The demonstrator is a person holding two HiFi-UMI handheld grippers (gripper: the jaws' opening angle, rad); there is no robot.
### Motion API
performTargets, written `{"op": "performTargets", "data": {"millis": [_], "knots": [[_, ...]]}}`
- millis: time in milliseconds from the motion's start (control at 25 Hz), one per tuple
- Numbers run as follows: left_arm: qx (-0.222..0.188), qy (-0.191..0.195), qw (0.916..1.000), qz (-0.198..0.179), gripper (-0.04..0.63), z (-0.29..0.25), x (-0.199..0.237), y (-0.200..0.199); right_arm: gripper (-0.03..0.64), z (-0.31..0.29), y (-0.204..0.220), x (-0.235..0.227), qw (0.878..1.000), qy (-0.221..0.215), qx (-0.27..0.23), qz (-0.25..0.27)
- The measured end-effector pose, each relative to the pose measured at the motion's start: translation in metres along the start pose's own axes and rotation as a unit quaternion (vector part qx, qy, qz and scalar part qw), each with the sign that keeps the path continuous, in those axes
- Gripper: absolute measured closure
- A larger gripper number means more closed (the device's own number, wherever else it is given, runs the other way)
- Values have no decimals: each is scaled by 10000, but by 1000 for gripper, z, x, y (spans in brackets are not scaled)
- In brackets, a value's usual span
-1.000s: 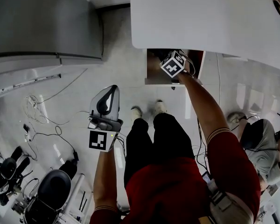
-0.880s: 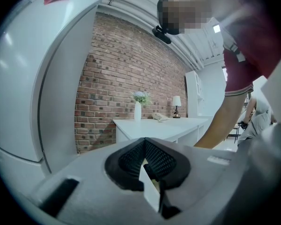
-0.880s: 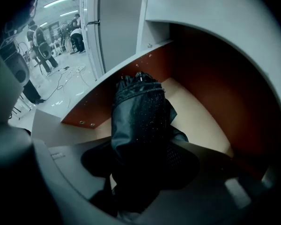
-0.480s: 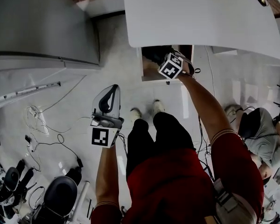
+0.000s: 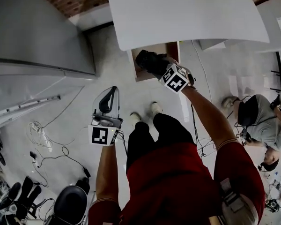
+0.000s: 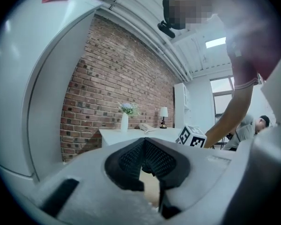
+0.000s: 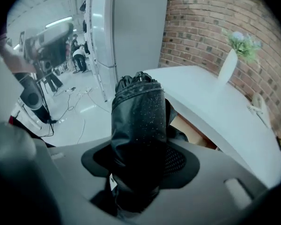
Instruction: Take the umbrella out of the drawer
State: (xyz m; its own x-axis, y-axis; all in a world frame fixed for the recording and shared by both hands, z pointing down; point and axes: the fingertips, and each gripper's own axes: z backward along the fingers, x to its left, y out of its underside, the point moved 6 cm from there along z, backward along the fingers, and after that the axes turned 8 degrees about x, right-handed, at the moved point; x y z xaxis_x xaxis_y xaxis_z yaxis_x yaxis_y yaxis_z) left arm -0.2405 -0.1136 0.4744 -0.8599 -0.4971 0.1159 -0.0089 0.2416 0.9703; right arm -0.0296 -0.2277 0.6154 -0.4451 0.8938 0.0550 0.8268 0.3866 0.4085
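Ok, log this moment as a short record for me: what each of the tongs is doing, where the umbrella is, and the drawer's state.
Right tongs: shut on the folded black umbrella
Left tongs: shut, nothing between them, off to the side over the floor
Umbrella position: in the air by the drawer, appears clear of it
Drawer: open, under the white table
Bystander: a person at the far right of the head view

Red shirt (image 5: 171,182), black trousers (image 5: 152,137), pale shoes (image 5: 156,108).
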Motion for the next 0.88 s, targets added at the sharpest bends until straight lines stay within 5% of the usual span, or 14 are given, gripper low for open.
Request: {"op": "performTargets", "data": {"millis": [280,560,880], "knots": [[-55,189,9995,-254,594,5,-14,-26,362,94,-14,21,9894,-67,-1243,-747],[-311,374,9979,-431,594,15,-50,-61,360,191,-14,44,9549,-136,-2630,-1369],[-445,544,9959,-574,594,30,-80,-90,360,255,-6,71,9267,-102,-3466,-1447]]}}
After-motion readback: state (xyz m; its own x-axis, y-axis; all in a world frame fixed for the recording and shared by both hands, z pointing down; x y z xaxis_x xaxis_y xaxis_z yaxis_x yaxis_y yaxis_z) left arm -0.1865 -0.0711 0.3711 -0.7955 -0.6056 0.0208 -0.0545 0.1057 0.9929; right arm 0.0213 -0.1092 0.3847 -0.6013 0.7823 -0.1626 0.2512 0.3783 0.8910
